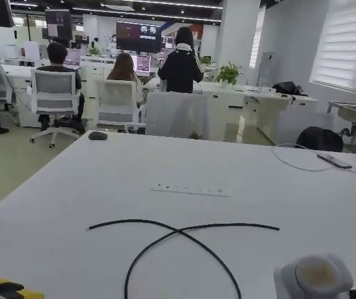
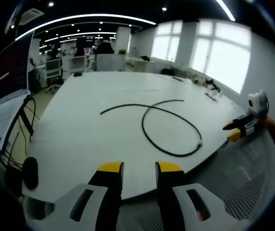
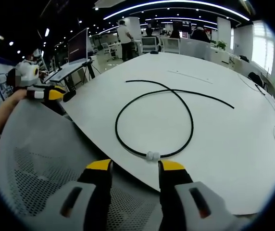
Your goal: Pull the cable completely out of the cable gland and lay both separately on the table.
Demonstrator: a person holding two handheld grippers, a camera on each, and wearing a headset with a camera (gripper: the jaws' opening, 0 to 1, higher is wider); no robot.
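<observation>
1. Lying in one loose loop on the white tabletop [image 1: 72, 199], the black cable [image 1: 178, 232] crosses itself once, and both free ends point away across the surface. In the head view the near part of the loop is cut off by the bottom edge.
2. A small white cable gland [image 3: 152, 155] sits on the near curve of the loop, close to the tabletop's edge. Cable leaves it on both sides, so it is threaded on. It is too small to make out any detail of its parts.
3. The left claw [image 2: 140, 168] hangs off the near edge of the tabletop, above a grey mesh chair [image 3: 36, 159]. Its yellow-tipped jaws are parted by a modest gap with nothing between them.
4. The right claw [image 3: 135, 166] is likewise parted and empty. It points toward the gland but is well apart from it.
5. Each claw shows small at the side of the other's view, too far off there to judge how the jaws stand.
6. The chair mesh and the tabletop's edge lie between each claw and the loop.
7. Beyond the cable lies a flat white strip [image 1: 190, 190]. A dark mouse [image 1: 97, 135] sits near the far edge, and a phone [image 1: 333, 161] lies at the right with a thin white lead [image 1: 293, 161] curling beside it.
8. Farther back, people [image 1: 181, 62] sit and stand at desks.
</observation>
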